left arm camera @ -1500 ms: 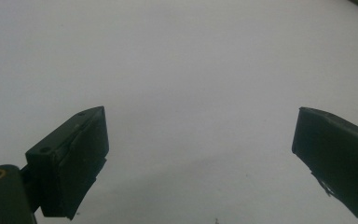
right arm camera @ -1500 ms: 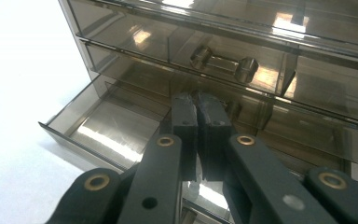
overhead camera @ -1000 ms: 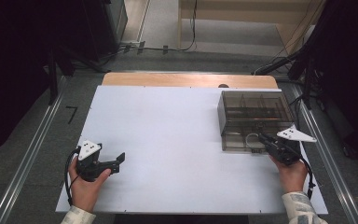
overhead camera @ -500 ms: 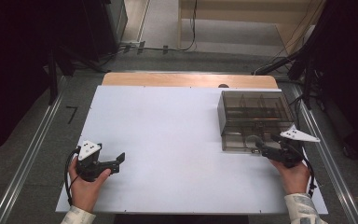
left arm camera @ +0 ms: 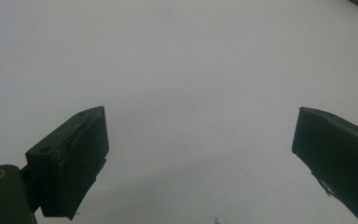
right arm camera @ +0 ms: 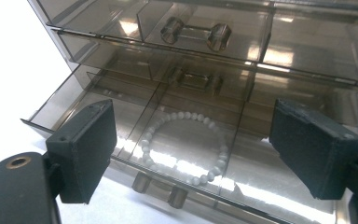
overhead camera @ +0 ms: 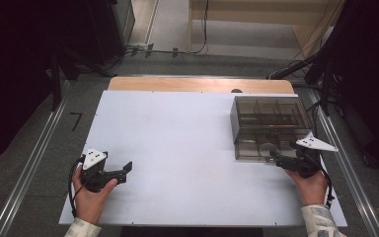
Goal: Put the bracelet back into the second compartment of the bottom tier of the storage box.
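the bracelet (right arm camera: 185, 148), a ring of pale round beads, lies flat in the middle compartment of the lowest drawer (right arm camera: 121, 105) of the smoked clear organiser (overhead camera: 269, 118), at the right side of the bench (overhead camera: 177, 143). that drawer is pulled out towards the person; the drawers above it are shut.

right tongs (right arm camera: 193, 147): jaws have just been opening and now stand wide apart, one on each side of the bracelet, above it, with no pad pressing on it. in the high view the right tongs (overhead camera: 275, 152) sit at the drawer front. left tongs (overhead camera: 127, 168): jaws apart, nothing between them, over bare bench well away from the organiser.

handling, as judged: the bracelet is light and limp; it is probably strung on cord and will sag and swing from any single grip point. the beads look smooth and hard, so they may roll or slip out of flat pads. pinch across the strand at one point of the ring, not across the whole ring. the drawer is thin plastic, light and slippery on the bench; move it by its two-post handle (right arm camera: 161, 189).
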Motion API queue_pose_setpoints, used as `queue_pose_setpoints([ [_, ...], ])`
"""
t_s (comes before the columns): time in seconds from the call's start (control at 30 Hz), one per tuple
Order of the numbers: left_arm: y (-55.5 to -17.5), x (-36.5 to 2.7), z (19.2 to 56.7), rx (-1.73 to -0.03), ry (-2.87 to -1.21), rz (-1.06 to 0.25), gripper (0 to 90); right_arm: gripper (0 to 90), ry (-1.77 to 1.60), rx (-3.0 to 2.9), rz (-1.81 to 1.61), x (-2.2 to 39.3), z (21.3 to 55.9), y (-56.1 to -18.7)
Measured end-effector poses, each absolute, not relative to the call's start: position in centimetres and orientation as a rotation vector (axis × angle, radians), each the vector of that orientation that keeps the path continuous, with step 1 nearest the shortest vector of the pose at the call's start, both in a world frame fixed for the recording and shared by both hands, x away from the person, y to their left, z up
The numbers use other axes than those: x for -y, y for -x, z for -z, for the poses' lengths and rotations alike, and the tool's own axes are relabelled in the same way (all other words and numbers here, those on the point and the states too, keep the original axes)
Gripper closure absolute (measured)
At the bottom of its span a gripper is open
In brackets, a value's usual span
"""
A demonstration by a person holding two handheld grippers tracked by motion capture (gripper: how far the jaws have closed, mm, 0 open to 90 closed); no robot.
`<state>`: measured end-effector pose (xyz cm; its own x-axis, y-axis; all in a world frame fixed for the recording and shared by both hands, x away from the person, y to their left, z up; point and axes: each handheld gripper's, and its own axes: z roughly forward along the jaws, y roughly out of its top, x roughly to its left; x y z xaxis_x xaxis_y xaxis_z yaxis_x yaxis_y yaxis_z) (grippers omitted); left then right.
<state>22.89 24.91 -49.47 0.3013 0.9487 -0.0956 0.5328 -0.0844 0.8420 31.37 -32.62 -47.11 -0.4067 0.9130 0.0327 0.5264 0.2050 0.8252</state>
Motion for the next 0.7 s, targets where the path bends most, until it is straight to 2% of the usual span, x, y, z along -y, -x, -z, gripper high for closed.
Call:
queue_pose_setpoints([
  [0.7,-22.92,-24.89,49.50,-1.345,-1.744,-0.630,4.4,12.6,-1.348,-2.011,-1.112,32.87,47.09,-30.97],
])
